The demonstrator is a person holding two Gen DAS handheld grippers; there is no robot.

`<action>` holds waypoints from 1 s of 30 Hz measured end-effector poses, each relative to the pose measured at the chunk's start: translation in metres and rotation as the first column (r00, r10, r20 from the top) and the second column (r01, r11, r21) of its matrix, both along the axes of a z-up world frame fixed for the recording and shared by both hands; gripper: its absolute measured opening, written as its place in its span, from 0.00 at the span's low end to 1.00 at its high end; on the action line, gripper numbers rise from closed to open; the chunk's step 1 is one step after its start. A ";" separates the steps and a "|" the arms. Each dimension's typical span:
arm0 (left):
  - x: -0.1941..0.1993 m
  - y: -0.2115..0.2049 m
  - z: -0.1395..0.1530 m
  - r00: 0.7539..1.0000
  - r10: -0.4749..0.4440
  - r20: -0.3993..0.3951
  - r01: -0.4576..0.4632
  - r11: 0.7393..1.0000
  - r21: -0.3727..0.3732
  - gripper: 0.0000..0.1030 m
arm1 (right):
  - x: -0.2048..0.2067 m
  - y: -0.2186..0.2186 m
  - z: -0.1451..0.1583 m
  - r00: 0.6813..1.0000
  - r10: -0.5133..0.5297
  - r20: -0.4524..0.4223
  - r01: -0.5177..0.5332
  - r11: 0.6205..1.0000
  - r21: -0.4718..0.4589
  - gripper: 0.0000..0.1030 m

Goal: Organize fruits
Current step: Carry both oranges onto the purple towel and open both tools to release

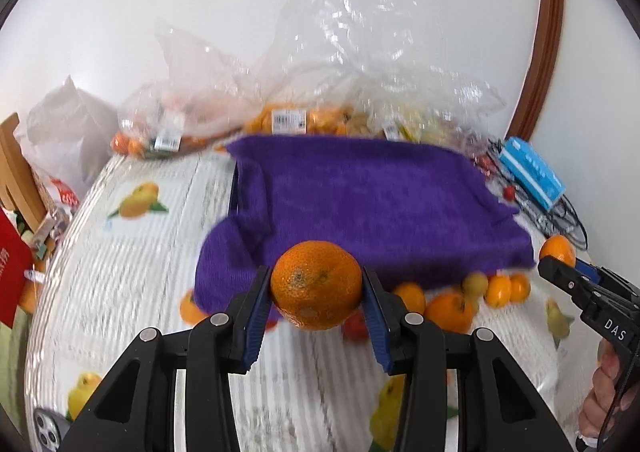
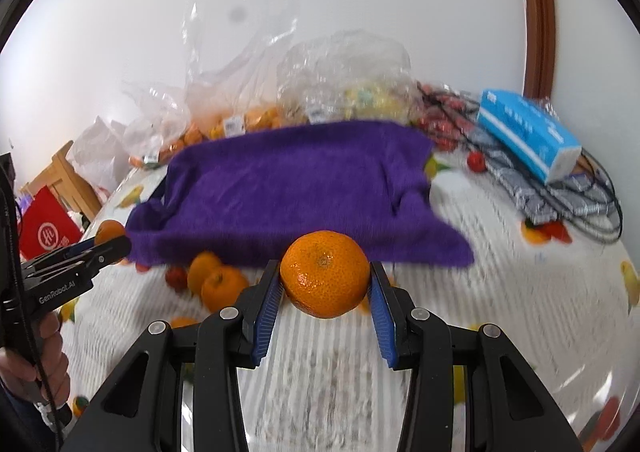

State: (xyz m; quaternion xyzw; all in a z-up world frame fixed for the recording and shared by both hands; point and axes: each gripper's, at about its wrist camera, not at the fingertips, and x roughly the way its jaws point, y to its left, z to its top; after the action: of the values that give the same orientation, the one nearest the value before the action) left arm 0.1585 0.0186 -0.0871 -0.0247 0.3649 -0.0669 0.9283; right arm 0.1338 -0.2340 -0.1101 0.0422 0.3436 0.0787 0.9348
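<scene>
Fuzzy purple cloth (image 1: pixel 360 204); crinkled glossy plastic bags (image 1: pixel 340 52)

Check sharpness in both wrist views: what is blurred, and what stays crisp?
Left wrist view: the orange in the left gripper is crisp; the purple towel, tablecloth and plastic bags are smeared. Right wrist view: the same, with the orange in the right gripper sharp and the blue box blurred. Both show fisheye curving at the edges.

Loose fruits (image 1: pixel 460 298) lie before the towel (image 1: pixel 360 204), bags (image 1: pixel 288 100) behind it.
</scene>
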 end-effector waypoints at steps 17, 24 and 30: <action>0.075 -0.027 -0.001 0.999 0.038 0.007 -0.038 0.999 -0.029 0.40 | 0.090 0.009 0.030 0.996 0.018 0.082 -0.019 1.000 0.011 0.41; 0.088 -0.025 -0.023 0.999 0.035 -0.035 -0.036 0.999 -0.026 0.40 | 0.109 0.003 0.003 0.999 0.022 0.026 -0.023 0.999 0.024 0.41; 0.095 -0.021 -0.034 0.998 0.045 -0.046 -0.046 0.999 -0.028 0.40 | 0.118 -0.008 -0.014 1.000 -0.002 -0.009 0.003 0.999 0.035 0.42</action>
State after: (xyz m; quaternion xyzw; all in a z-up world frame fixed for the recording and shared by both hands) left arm 0.2530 -0.0020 -0.1212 -0.0479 0.3840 -0.0503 0.9207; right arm 0.2523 -0.2423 -0.1239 0.0592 0.3465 0.0832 0.9325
